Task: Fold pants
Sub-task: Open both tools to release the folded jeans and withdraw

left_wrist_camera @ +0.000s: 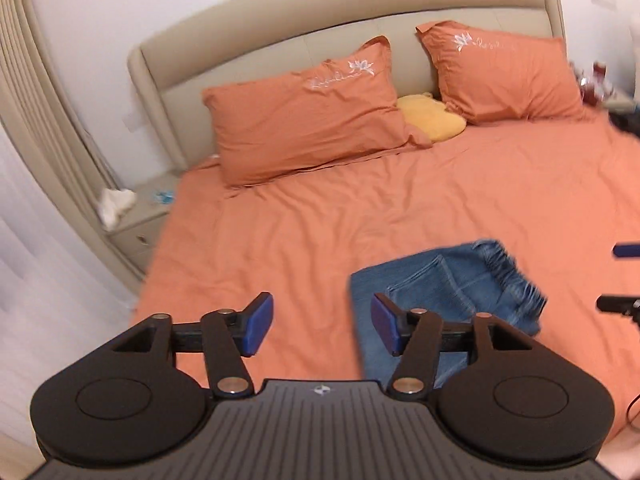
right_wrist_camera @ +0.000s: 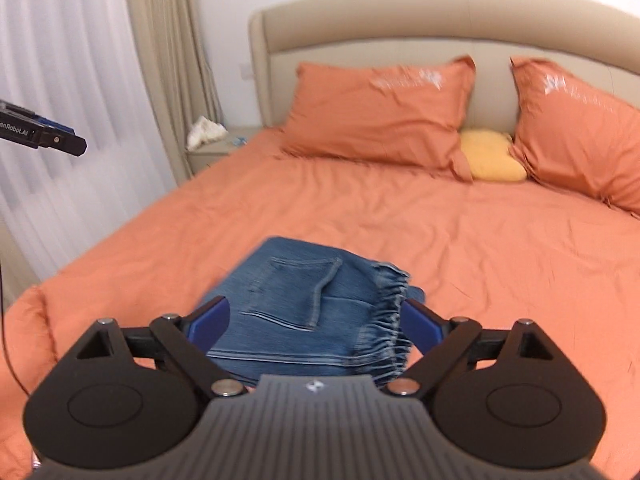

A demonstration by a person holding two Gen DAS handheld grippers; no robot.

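A pair of blue denim pants point(left_wrist_camera: 452, 280) lies folded into a compact stack on the orange bed sheet point(left_wrist_camera: 312, 232), the elastic waistband to the right. My left gripper point(left_wrist_camera: 322, 326) hangs open above the sheet, left of the pants, with nothing between its blue pads point(left_wrist_camera: 260, 320). In the right wrist view the same pants point(right_wrist_camera: 316, 304) lie below my right gripper point(right_wrist_camera: 316, 320), which stands wide open and raised above them; its pads point(right_wrist_camera: 210, 322) touch no cloth. The right gripper's fingertips point(left_wrist_camera: 624, 276) show at the left wrist view's right edge.
Two orange pillows point(left_wrist_camera: 304, 120) point(left_wrist_camera: 500, 72) and a small yellow cushion point(left_wrist_camera: 432, 118) lean on the beige headboard point(left_wrist_camera: 360, 12). A nightstand point(left_wrist_camera: 136, 220) with white crumpled cloth stands left of the bed, beside curtains point(right_wrist_camera: 60, 100). Dark items sit at the bed's right point(left_wrist_camera: 596, 80).
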